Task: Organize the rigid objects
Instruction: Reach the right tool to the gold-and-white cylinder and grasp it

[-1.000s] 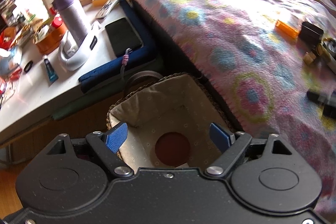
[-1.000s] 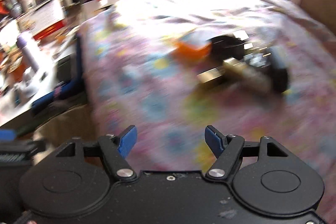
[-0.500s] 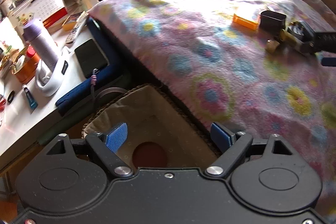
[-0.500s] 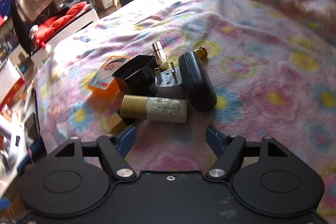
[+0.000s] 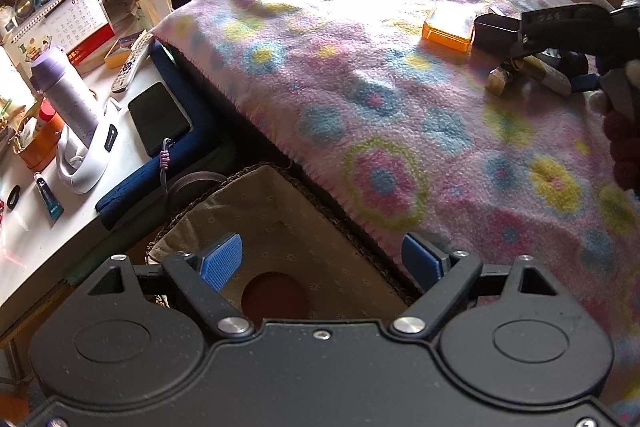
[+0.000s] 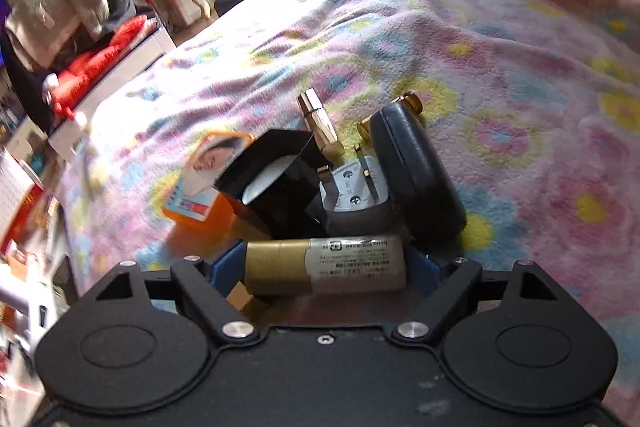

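Low in the right wrist frame, my right gripper had just been opening wide, its pads straddling the gold-and-white tube lengthwise without visibly pressing. I judged the tube light, stiff and slippery (better pinched across its middle). Behind lay the clutter on the blanket. My left gripper hung open and empty over the basket.

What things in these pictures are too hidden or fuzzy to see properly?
- Right wrist view: the gold tube covers the right hand-held gripper pads, so contact is unclear.
- Right wrist view: the small gold block is partly behind the gripper body.
- Left wrist view: the dark red disc in the basket is cut off by the left hand-held gripper.
- Right wrist view: the left edge is blurred.
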Demonstrator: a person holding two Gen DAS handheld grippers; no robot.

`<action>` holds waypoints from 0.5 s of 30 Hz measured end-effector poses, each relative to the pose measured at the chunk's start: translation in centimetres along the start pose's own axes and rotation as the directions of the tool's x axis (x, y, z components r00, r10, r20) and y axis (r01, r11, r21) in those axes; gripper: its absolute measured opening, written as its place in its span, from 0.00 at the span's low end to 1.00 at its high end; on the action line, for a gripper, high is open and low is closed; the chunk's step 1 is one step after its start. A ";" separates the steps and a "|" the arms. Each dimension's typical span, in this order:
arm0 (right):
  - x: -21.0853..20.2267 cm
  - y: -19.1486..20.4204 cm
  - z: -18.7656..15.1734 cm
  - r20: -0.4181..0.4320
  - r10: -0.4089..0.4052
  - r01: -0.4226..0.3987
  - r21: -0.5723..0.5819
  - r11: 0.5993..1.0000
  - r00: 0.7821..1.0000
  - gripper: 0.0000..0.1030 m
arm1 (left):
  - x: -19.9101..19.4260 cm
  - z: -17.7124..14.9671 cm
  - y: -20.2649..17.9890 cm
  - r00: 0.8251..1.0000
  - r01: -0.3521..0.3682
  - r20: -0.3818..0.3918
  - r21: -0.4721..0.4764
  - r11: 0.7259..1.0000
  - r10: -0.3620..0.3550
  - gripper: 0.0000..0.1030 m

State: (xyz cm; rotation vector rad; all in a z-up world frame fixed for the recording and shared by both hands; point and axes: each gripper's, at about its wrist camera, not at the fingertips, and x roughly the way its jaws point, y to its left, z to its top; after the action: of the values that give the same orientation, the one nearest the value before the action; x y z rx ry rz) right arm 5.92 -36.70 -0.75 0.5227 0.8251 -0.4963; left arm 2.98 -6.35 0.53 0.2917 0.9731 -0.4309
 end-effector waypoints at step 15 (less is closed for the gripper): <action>-3.6 -3.9 -3.2 0.199 -0.241 0.283 -0.216 0.935 0.950 0.82 | -0.5 4.2 -3.1 0.994 0.111 0.019 -0.031 0.993 -0.110 0.83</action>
State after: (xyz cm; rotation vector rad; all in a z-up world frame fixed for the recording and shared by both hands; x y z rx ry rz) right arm -0.30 -36.96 -0.66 0.1408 0.7822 -0.6668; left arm 4.30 -10.77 3.03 0.2058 0.9816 -0.5176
